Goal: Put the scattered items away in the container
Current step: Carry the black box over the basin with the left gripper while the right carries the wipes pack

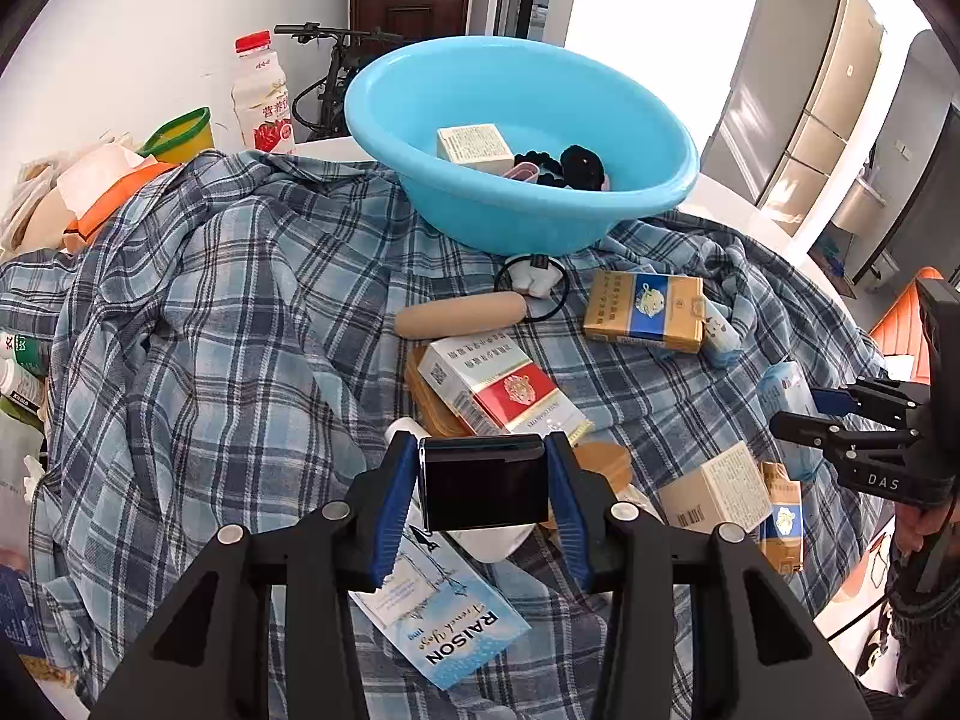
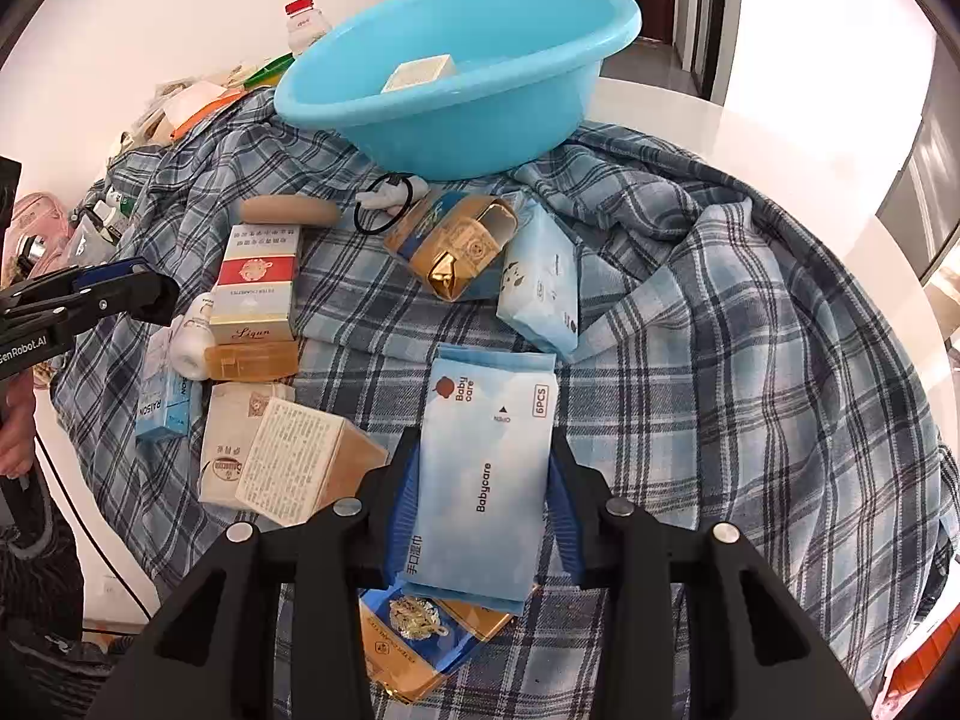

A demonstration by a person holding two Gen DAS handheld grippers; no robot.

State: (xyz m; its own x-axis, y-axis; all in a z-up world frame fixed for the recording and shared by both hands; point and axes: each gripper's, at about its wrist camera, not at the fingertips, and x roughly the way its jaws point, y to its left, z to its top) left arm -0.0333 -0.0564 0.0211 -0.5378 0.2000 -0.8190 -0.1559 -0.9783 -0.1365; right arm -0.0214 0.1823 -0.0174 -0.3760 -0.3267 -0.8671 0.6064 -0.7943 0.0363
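Note:
A blue plastic basin (image 1: 576, 204) (image 2: 420, 132) stands on a plaid cloth (image 1: 228, 312) and holds a cream box (image 1: 474, 147) and black hair ties. My left gripper (image 1: 483, 486) is shut on a small black box (image 1: 483, 489), held above the cloth. My right gripper (image 2: 483, 504) is shut on a light blue Babycare wipes pack (image 2: 486, 468). Scattered on the cloth are a red and white cigarette pack (image 1: 504, 390) (image 2: 258, 282), a gold and blue pack (image 1: 645, 309), a tan cylinder (image 1: 459, 313), a RAISON box (image 1: 438, 618) and a black hair tie (image 2: 384, 204).
A white milk bottle (image 1: 264, 96) with a red cap and a yellow-green cup (image 1: 180, 135) stand at the back left by a paper pile. A second wipes pack (image 2: 540, 282) and a cream box (image 2: 300, 468) lie on the cloth. The white tabletop (image 2: 750, 138) shows at right.

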